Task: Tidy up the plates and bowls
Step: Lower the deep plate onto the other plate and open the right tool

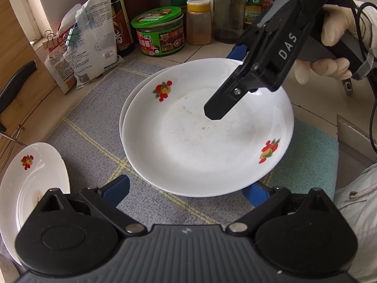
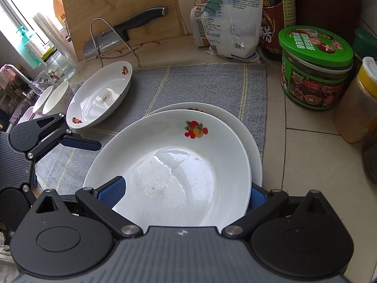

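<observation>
right gripper (image 2: pixel 186 188) grasping the rim of the top plate (image 2: pixel 169 165), one finger over, one under; plate stacked on a second plate (image 2: pixel 255 160) on the grey mat (image 2: pixel 200 82), frame centre; left gripper (image 1: pixel 188 188) released, jaws wide; third plate (image 2: pixel 99 94) at left.

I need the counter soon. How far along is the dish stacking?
Done: one fruit-print plate sits on a second plate on the grey mat. In hand: the right gripper straddles the top plate's near rim; the left gripper is open beside it. Left: another plate and two bowls remain unstacked.
</observation>
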A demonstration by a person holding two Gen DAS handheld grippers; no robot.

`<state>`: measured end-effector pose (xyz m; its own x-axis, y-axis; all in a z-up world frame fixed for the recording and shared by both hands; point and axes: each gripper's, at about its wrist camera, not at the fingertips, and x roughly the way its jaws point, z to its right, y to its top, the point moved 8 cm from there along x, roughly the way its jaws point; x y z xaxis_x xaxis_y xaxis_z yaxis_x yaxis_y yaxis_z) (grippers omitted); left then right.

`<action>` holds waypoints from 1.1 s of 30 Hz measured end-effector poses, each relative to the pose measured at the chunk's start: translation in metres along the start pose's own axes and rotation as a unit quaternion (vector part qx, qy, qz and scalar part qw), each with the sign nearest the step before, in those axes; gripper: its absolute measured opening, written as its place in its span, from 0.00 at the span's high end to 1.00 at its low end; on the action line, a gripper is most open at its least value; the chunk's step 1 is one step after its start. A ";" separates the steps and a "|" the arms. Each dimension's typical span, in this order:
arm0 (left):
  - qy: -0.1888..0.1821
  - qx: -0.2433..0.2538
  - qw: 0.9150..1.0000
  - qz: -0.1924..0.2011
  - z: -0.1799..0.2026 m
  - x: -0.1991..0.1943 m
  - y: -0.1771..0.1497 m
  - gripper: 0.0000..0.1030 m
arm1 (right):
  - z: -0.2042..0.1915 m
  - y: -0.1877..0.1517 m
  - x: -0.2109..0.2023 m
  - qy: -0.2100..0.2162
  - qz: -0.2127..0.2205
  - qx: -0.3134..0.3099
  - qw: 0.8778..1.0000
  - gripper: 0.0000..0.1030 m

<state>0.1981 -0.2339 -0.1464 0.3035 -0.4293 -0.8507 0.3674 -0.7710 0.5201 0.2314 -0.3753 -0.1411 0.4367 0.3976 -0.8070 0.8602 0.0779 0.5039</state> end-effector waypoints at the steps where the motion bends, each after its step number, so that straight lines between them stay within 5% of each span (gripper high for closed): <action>1: 0.000 -0.001 1.000 0.000 0.000 0.000 0.000 0.03 | 0.000 0.000 0.000 -0.001 0.000 0.000 1.000 0.00; 33: 0.012 -0.029 0.998 0.046 -0.005 -0.029 -0.017 0.02 | -0.003 -0.003 -0.007 -0.076 0.008 0.024 0.997 0.00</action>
<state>0.1879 -0.2058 -0.1303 0.3596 -0.4849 -0.7972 0.3863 -0.7004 0.6002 0.2250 -0.3751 -0.1362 0.4813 0.2554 -0.8385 0.8632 0.0281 0.5040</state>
